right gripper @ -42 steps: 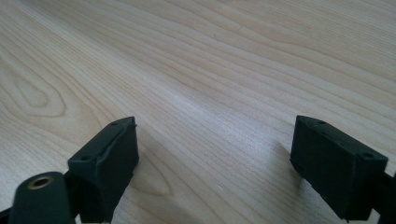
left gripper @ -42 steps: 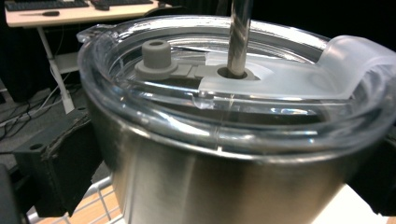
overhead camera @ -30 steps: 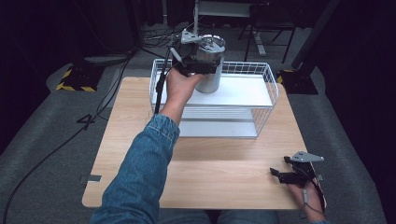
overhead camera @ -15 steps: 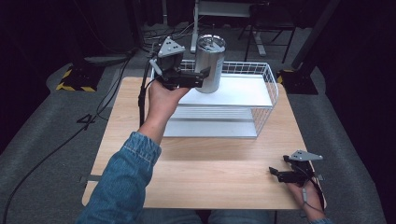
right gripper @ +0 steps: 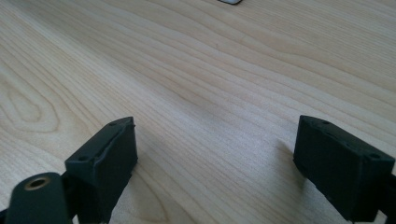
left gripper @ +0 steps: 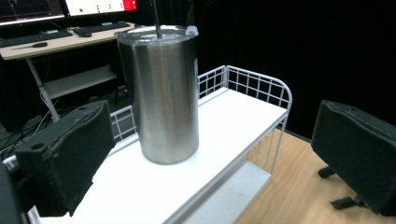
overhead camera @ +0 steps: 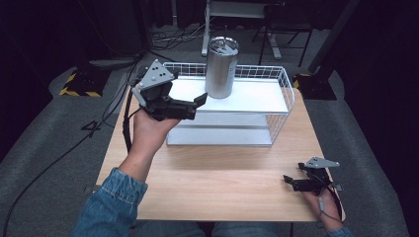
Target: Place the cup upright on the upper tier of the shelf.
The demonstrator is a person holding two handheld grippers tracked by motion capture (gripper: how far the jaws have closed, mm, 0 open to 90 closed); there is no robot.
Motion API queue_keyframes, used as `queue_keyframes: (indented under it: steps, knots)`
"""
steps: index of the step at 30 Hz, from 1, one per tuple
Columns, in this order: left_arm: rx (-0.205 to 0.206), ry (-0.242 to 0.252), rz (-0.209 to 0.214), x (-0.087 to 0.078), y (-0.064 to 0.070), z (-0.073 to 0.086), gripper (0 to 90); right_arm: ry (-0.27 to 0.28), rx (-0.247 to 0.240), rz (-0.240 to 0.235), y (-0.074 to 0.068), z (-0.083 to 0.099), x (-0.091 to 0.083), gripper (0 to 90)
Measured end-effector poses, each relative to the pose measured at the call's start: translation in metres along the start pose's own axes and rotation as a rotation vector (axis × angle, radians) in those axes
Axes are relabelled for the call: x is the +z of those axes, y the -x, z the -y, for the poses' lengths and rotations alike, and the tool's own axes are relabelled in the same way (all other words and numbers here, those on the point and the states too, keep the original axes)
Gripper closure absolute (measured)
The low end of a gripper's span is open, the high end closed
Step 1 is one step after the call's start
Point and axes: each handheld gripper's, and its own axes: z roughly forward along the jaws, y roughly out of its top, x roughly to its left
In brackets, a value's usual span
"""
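1 tumbler (overhead camera: 221, 66), 2 grippers apart

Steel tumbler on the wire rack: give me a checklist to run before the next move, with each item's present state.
1. Steel tumbler upright on the top shelf of the wire rack: ok.
2. Left gripper open, jaws apart from the tumbler: ok.
3. Tumbler base fully on the shelf, away from its front edge: ok in the left gripper view.
4. Lid seated on the tumbler: cannot tell if it is tight.
5. Right gripper open and low over the wooden table, far from the rack: ok.
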Motion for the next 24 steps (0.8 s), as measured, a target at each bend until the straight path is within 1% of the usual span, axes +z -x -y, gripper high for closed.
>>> queue_keyframes:
  steps: [1,2,3,4,7,10,13,14,15,17,20,21,22,24]
  knots:
    - [0.000,0.000,0.000,0.000,0.000,0.000,0.0,0.000,0.000,0.000,0.000,0.000,0.000,13.8]
    - [0.004,-0.004,0.004,-0.007,0.001,0.005,0.0,0.000,0.000,0.000,0.000,0.000,0.000,13.8]
    - [0.004,-0.004,0.004,-0.007,0.001,0.005,0.0,0.000,0.000,0.000,0.000,0.000,0.000,13.8]
    - [0.004,-0.010,0.007,-0.014,0.002,0.011,0.0,0.000,0.000,0.000,0.000,0.000,0.000,13.8]
    - [0.005,-0.022,0.014,-0.024,0.002,0.022,0.0,0.000,0.000,0.000,0.000,0.000,0.000,13.8]
    - [0.007,-0.036,0.021,-0.032,0.003,0.033,0.0,0.000,0.001,0.000,0.000,0.000,0.000,13.8]
    - [0.024,-0.043,0.022,-0.038,0.005,0.043,0.0,0.000,0.000,0.000,0.000,0.000,0.000,13.8]
    - [0.028,-0.044,0.024,-0.040,0.005,0.047,0.0,0.000,0.000,0.000,0.000,0.000,0.000,13.8]
    - [0.028,-0.044,0.024,-0.040,0.005,0.047,0.0,0.000,0.000,0.000,0.000,0.000,0.000,13.8]
    - [0.030,-0.059,0.041,-0.043,0.007,0.059,0.0,0.000,0.000,0.000,0.000,0.000,0.000,13.8]
    - [0.032,-0.084,0.054,-0.044,0.008,0.071,0.1,0.000,0.000,0.001,0.000,0.000,0.000,13.8]
    - [0.032,-0.084,0.054,-0.044,0.008,0.071,0.2,0.000,0.000,0.001,0.000,0.000,0.000,13.8]
    - [0.027,-0.106,0.066,-0.043,0.007,0.083,0.2,0.000,0.000,0.001,0.000,0.000,0.000,13.8]
    - [0.015,-0.121,0.070,-0.043,0.007,0.094,0.8,0.000,0.000,0.001,0.000,0.000,0.000,13.8]
